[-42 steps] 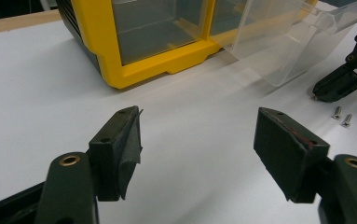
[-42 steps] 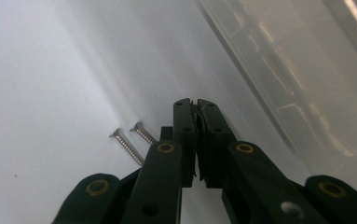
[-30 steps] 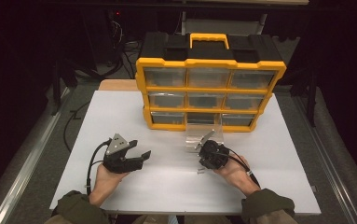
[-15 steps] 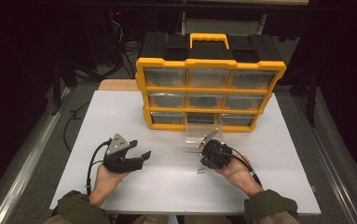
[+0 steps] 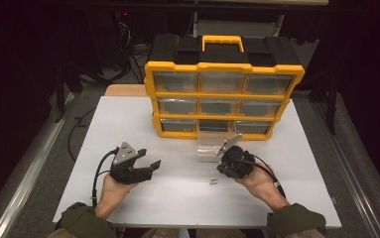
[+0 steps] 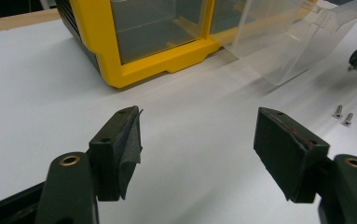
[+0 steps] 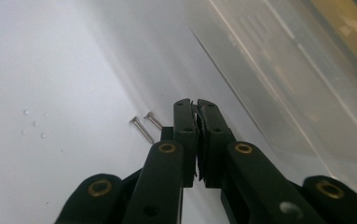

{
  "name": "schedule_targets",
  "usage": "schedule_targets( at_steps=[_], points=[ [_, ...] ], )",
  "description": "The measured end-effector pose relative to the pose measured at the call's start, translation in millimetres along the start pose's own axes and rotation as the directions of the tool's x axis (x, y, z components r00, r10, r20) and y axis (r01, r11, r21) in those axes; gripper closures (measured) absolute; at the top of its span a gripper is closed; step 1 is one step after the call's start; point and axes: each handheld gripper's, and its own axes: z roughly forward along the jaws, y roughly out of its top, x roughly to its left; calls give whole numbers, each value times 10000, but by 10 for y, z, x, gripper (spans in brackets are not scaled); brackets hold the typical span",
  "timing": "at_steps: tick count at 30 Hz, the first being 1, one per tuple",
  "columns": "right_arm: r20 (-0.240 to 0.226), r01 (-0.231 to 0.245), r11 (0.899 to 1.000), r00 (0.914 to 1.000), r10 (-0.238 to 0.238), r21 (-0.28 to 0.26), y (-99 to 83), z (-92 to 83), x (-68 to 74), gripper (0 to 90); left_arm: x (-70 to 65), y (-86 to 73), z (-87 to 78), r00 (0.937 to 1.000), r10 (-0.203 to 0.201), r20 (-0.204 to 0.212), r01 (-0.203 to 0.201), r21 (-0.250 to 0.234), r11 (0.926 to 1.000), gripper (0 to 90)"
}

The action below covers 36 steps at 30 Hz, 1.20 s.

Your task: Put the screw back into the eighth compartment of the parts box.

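Clear drawer (image 5: 211, 149) already sits out on the desk (image 5: 128, 124) at frame centre, yet both screws (image 5: 213, 182) lie loose beside your right hand-held gripper (image 5: 224, 166), its jaws pressed together on nothing, while your left hand-held gripper (image 5: 150, 167) waits spread, so loading remains.

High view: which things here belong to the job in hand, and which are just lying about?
In the job:
- clear drawer, pulled out onto the table
- two screws beside it
- right gripper, shut, empty
- organizer

Lying about:
- left gripper, open, idle
- cables behind the table
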Motion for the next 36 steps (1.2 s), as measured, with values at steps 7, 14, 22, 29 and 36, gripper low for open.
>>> schedule_targets(
  at_steps=[7,14,22,29,36],
  points=[
    [-81,32,9998,10000,-34,-218,16,-137,-8,897,0,-1,-14,9999,22,-102,-24,-164,9999,324],
    [-175,-17,9990,9998,9,-446,29,-266,-18,897,-20,-2,-33,9996,134,-228,-145,-496,9987,323],
    [-141,-121,9977,9998,112,-662,58,-386,-37,897,-8,-45,-115,9995,-115,-288,91,-843,9964,317],
    [-91,-226,9958,9997,219,-890,76,-458,-95,897,-15,-61,-164,9994,-59,-344,24,-1010,9949,316],
    [-34,-548,9938,9985,548,-971,106,-513,-155,897,-4,-75,-196,9994,-92,-338,54,-1098,9939,314]
  ],
)
